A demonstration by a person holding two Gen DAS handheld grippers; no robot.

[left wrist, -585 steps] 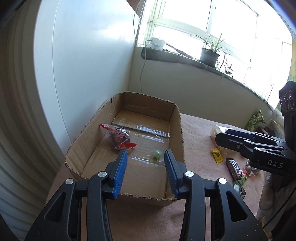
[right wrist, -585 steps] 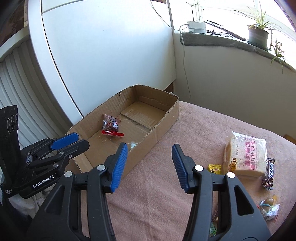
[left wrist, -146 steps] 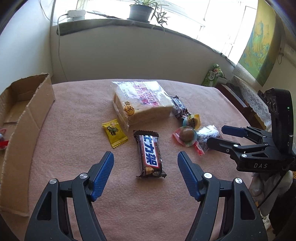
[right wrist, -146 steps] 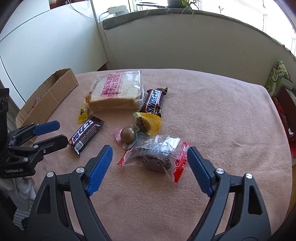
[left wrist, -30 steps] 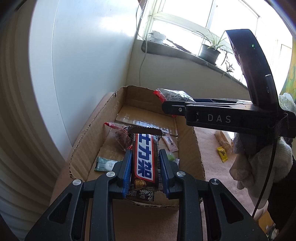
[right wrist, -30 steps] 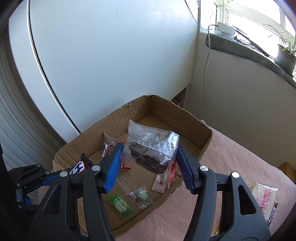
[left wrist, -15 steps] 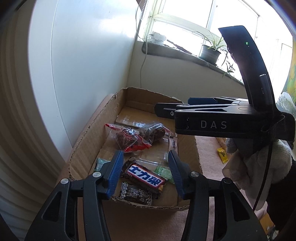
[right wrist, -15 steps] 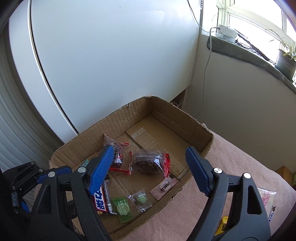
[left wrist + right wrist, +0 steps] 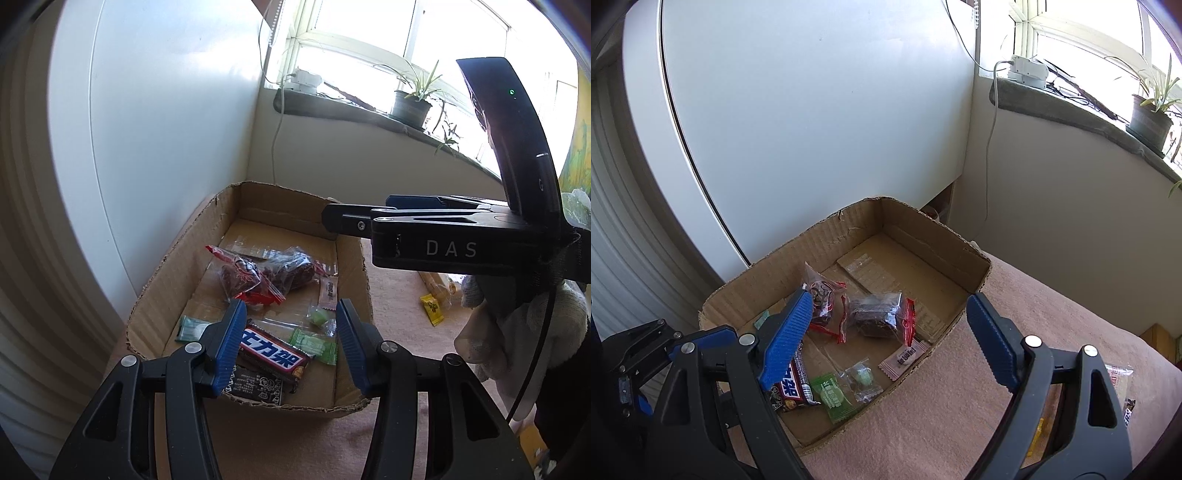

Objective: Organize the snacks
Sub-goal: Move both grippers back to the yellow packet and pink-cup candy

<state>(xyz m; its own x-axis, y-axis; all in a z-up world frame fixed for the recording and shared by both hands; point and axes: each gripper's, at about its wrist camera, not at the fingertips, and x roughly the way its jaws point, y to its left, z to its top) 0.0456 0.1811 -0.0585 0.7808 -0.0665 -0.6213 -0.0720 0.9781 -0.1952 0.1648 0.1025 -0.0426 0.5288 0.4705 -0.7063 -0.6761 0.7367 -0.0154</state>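
Note:
The cardboard box (image 9: 173, 266) holds several snacks. My left gripper (image 9: 290, 310) hovers open over its near end. Below it lies the brown chocolate bar (image 9: 273, 356), touching neither finger, on top of a black packet (image 9: 255, 386). My right gripper (image 9: 888, 299) is open wide above the box (image 9: 923, 229). Under it rests the clear bag with a dark cake and red ends (image 9: 877, 314), beside a similar red-edged bag (image 9: 823, 299). The chocolate bar (image 9: 792, 384) shows partly behind the right gripper's left finger.
Green packets (image 9: 833, 397), a wrapped green candy (image 9: 860, 376) and a pink sachet (image 9: 905, 356) also lie in the box. A yellow candy (image 9: 431, 308) and a bread bag (image 9: 1117, 373) lie on the pink cloth to the right. A white wall stands close behind the box.
A second ago each gripper was shut on its snack above the box. Both jaws then opened, and the chocolate bar and cake bag now lie in the box. The hands have hardly moved.

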